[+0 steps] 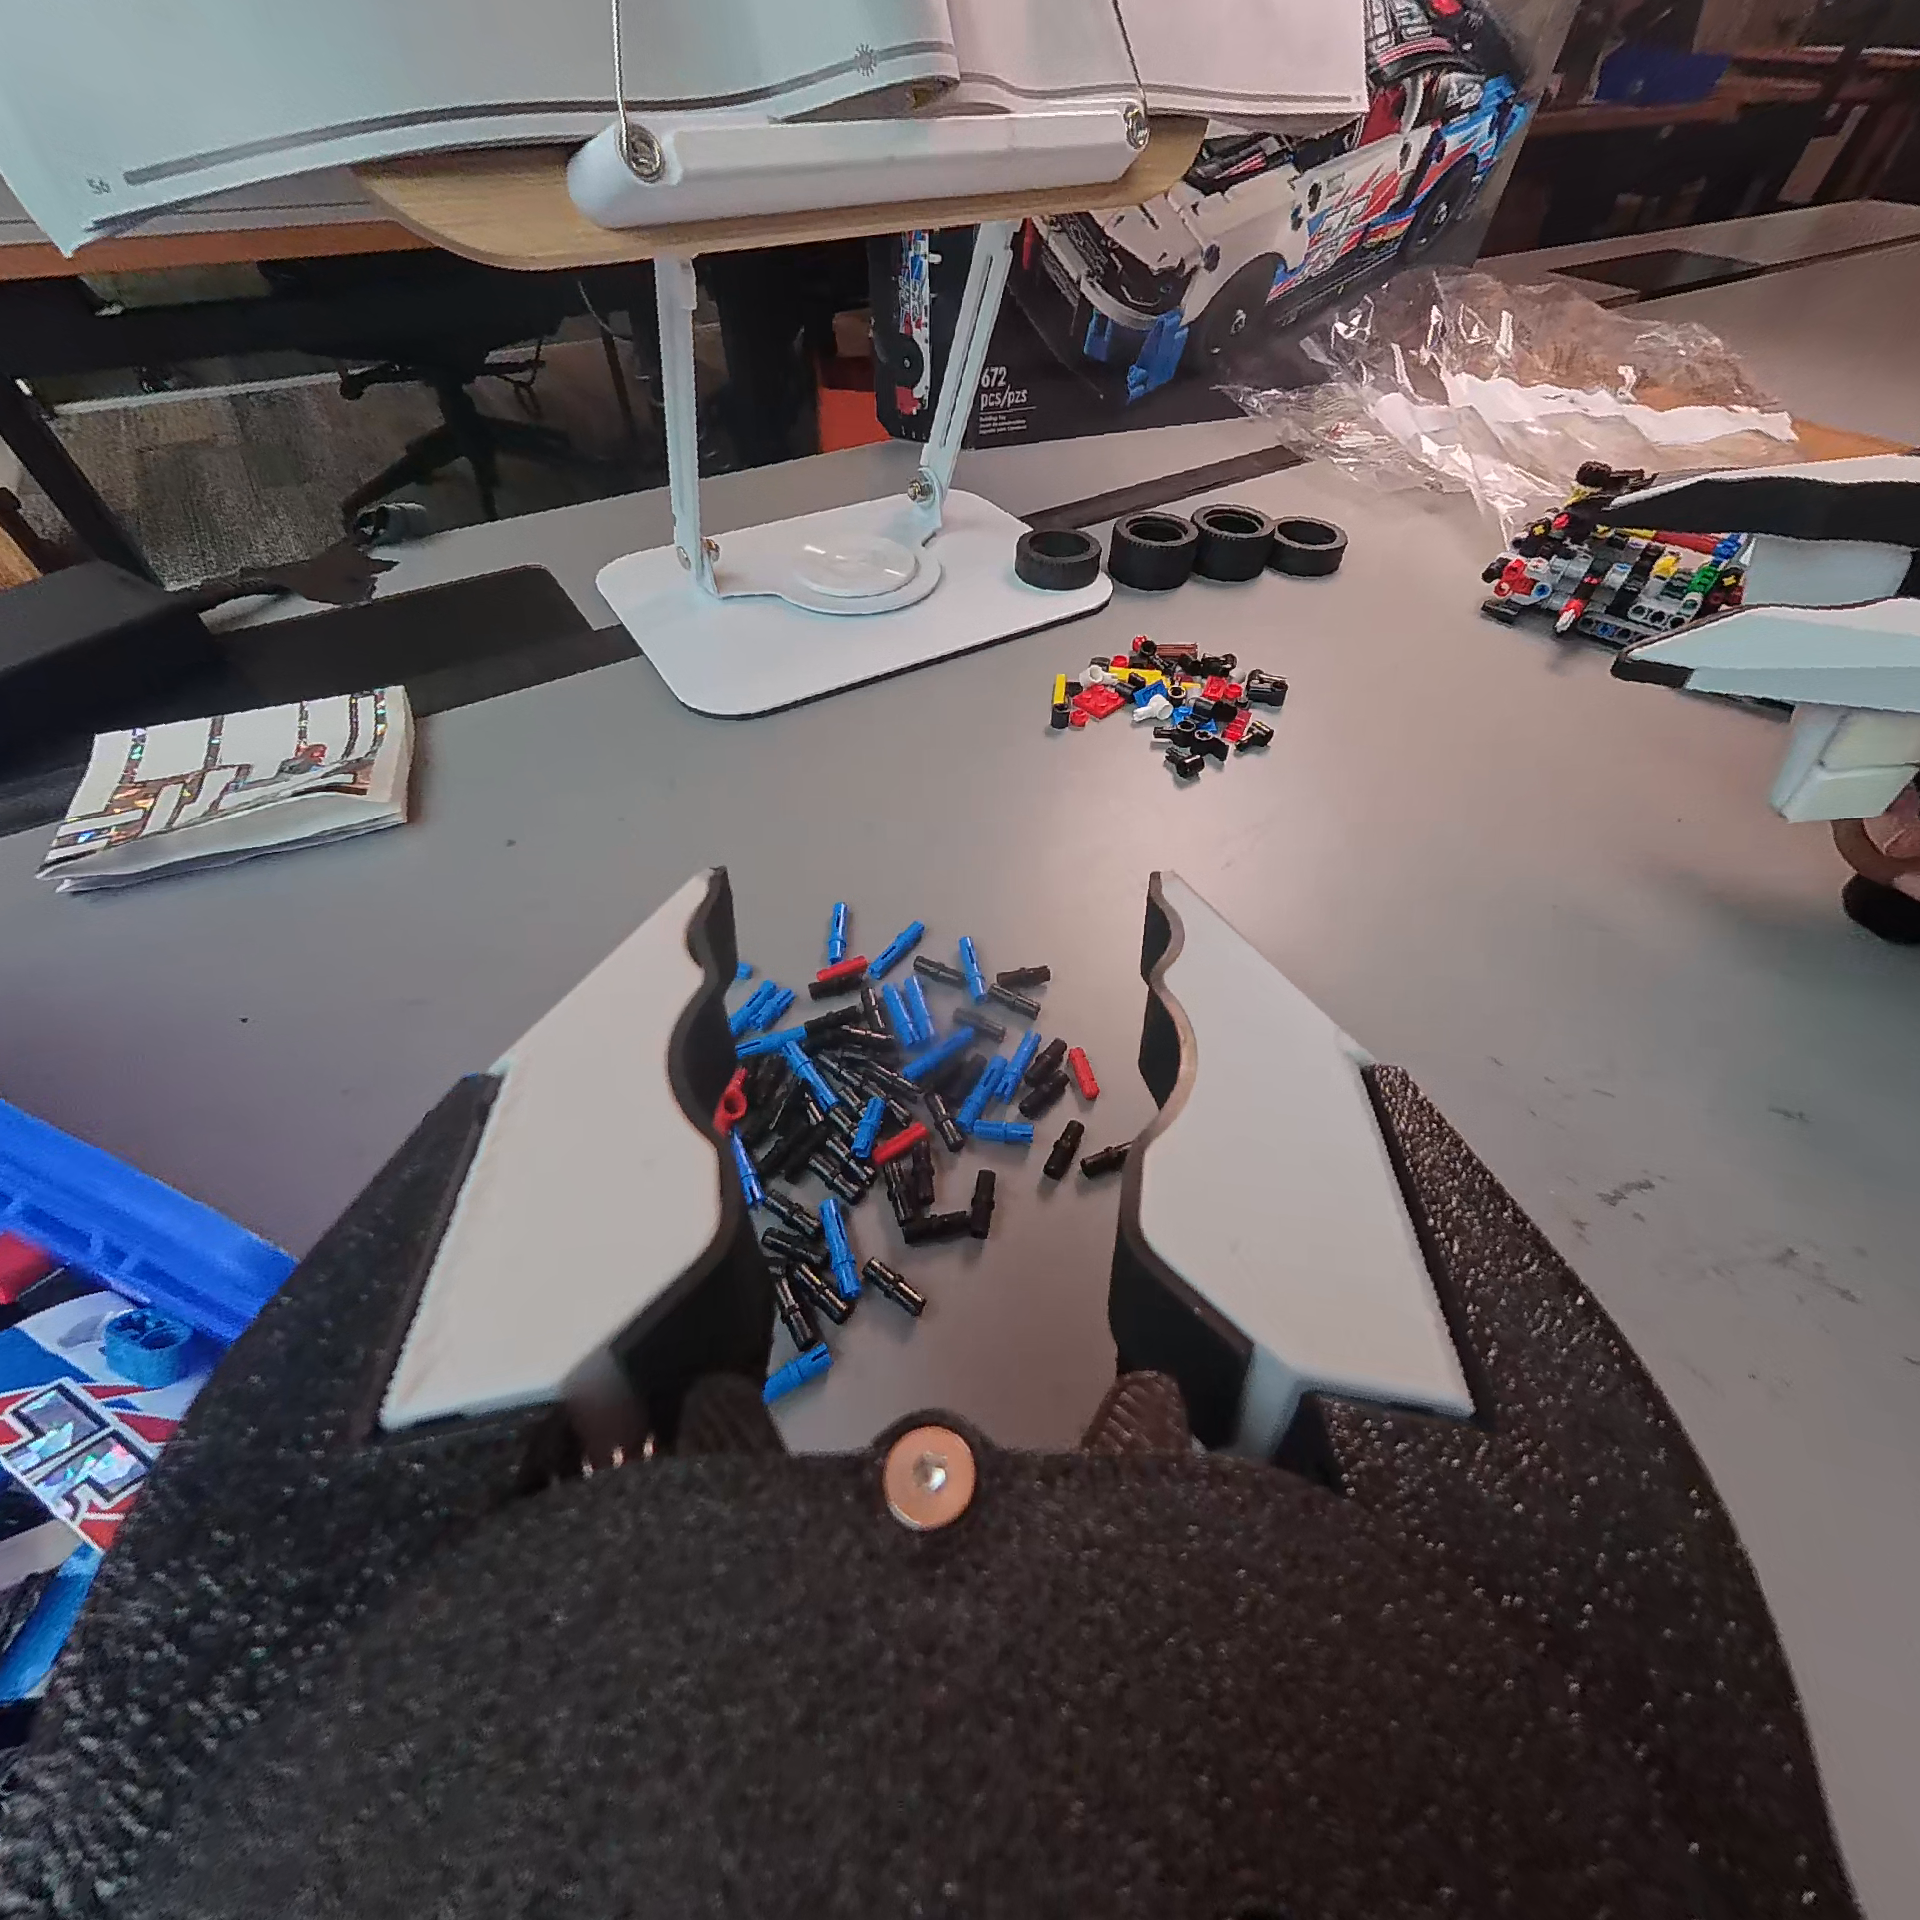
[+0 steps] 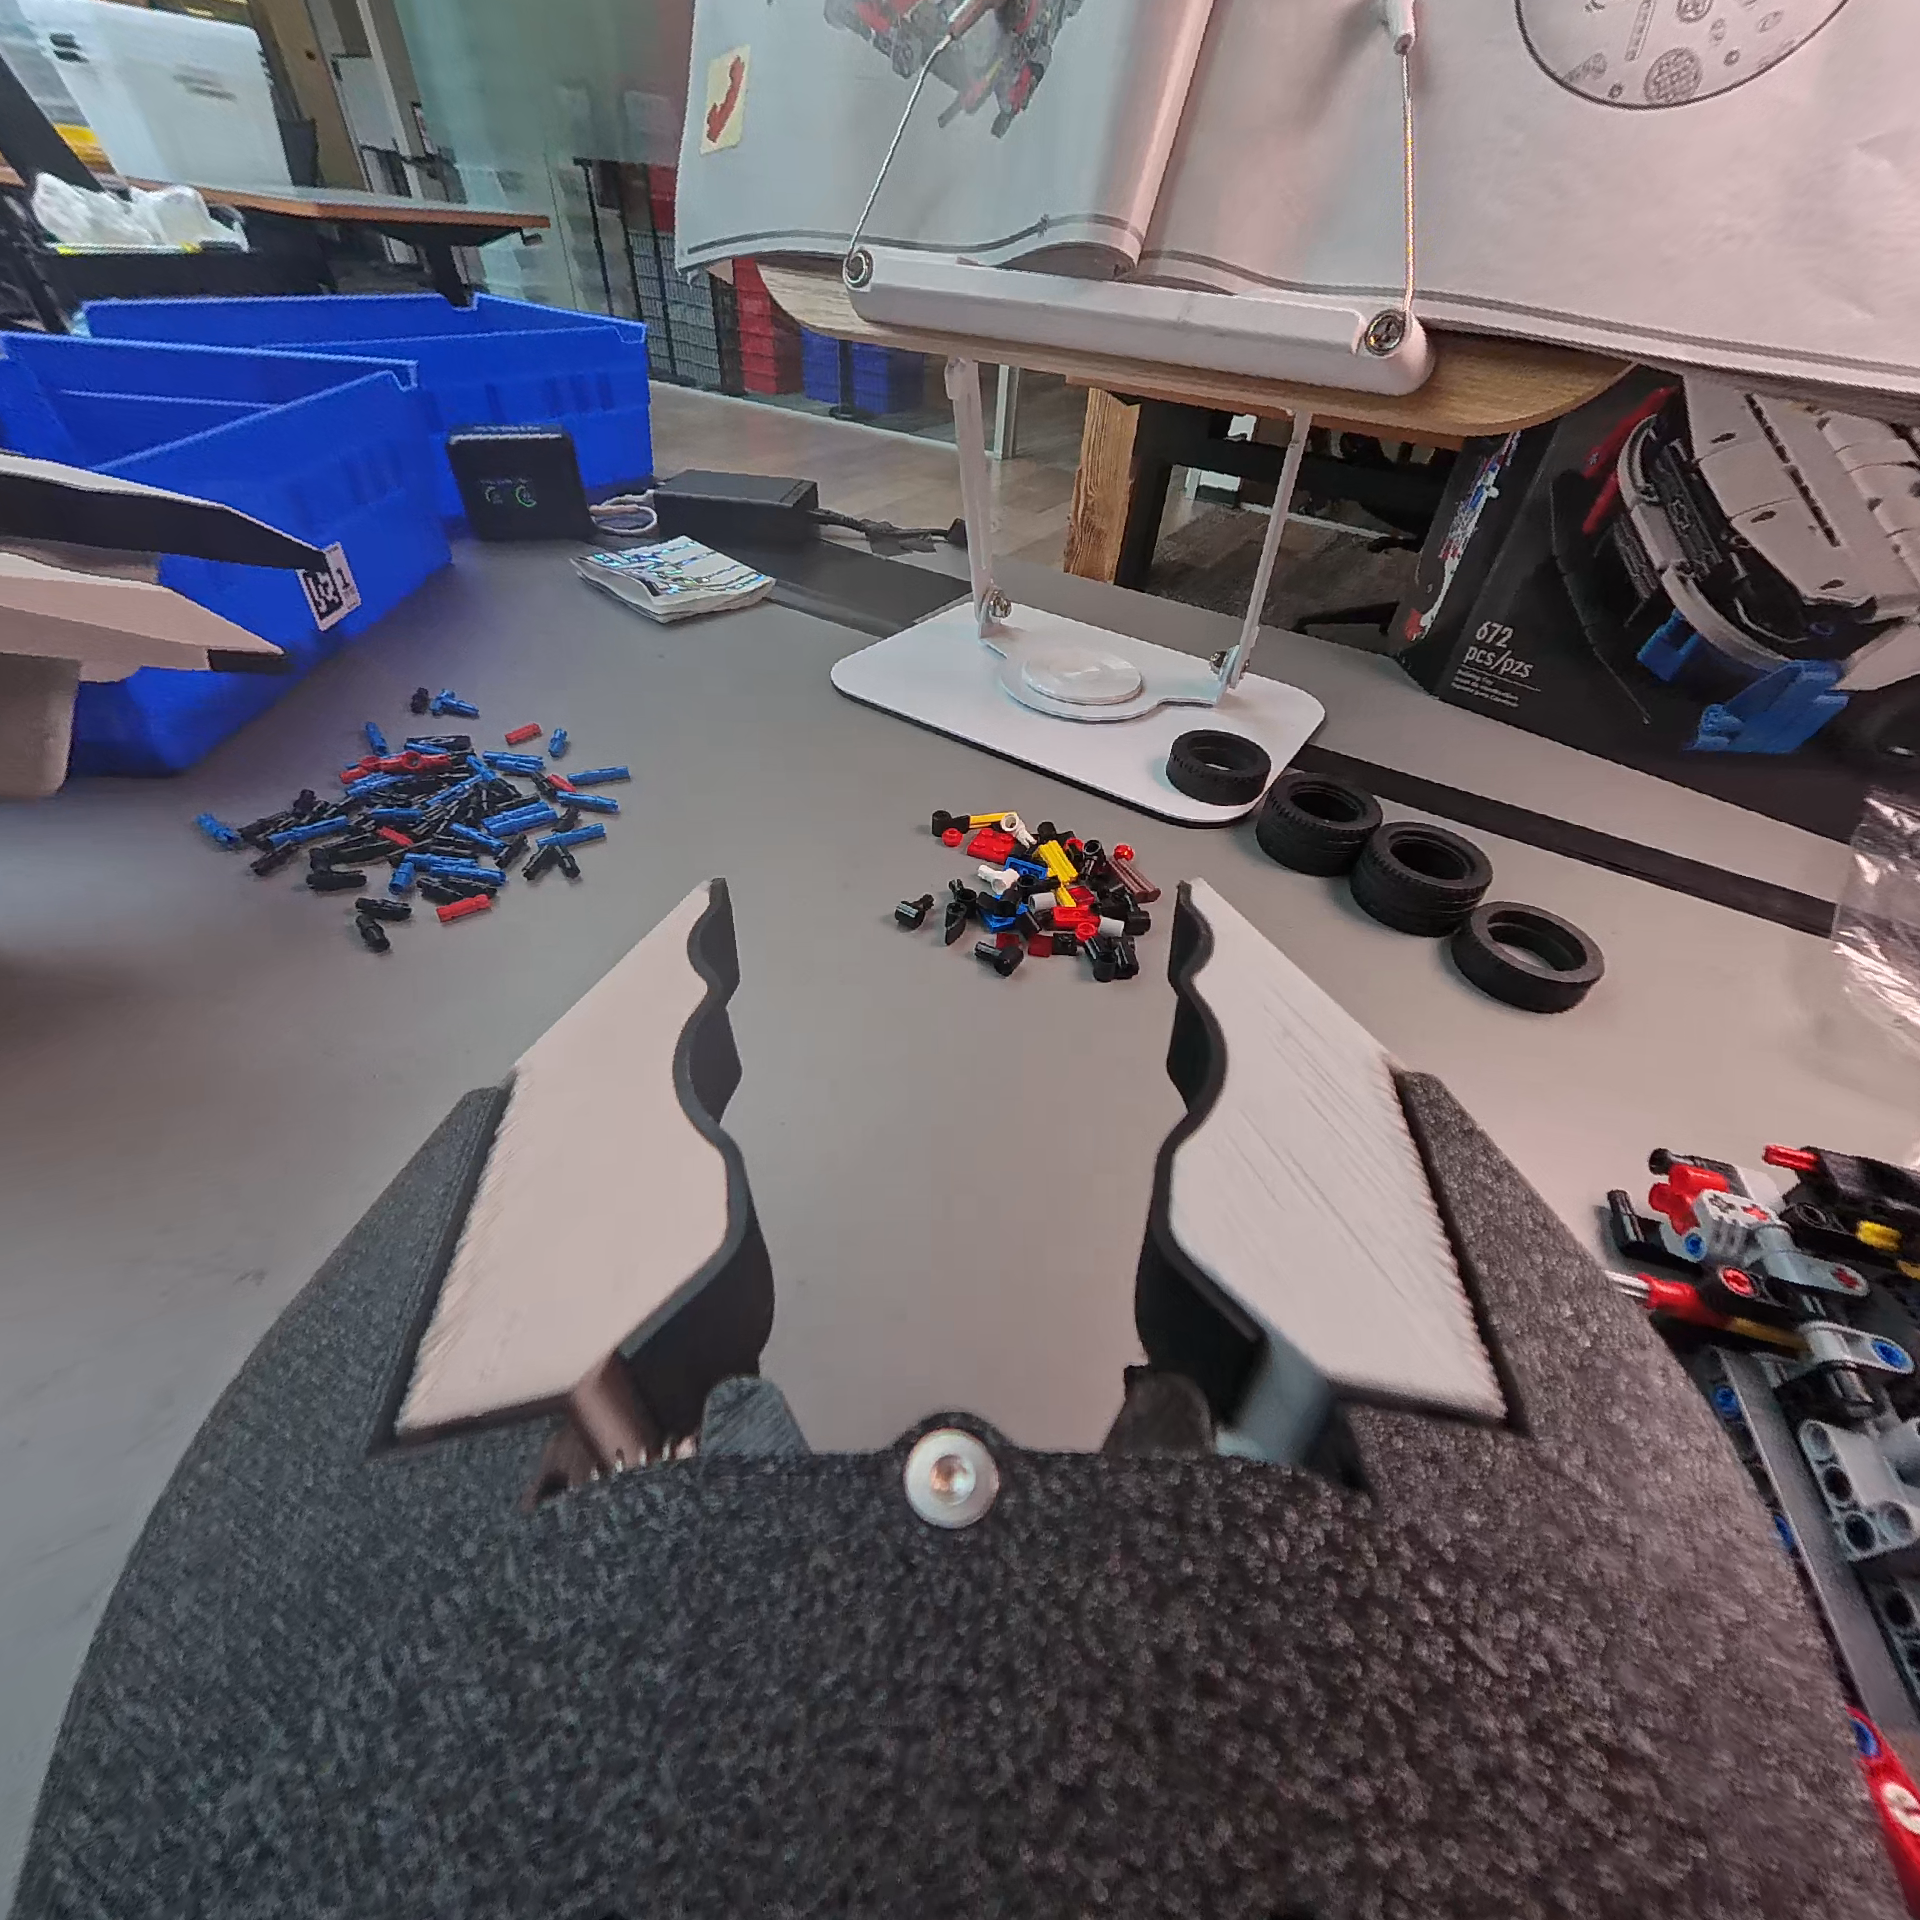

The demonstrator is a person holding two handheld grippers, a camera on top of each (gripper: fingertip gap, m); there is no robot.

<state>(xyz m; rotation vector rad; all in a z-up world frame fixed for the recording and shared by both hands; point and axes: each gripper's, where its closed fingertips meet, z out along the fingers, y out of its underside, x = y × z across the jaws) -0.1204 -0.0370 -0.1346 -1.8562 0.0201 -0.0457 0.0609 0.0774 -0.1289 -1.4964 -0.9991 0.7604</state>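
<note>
Item 1: my left hand-held gripper, wide open, empty, low over the pin pile between its fingers.
Item 2: my right hand-held gripper, wide open, empty; mixed small parts just ahead, tyres ahead-right, on the desk.

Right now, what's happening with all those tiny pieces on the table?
A person holds two claws over a grey table. The left claw is open, right above a pile of blue, black and red pins, holding nothing. The right claw is open and empty too, pointing toward a mixed pile of small colourful pieces. Four black tyres sit near a white book stand, and a partly built model lies to the right.
</note>
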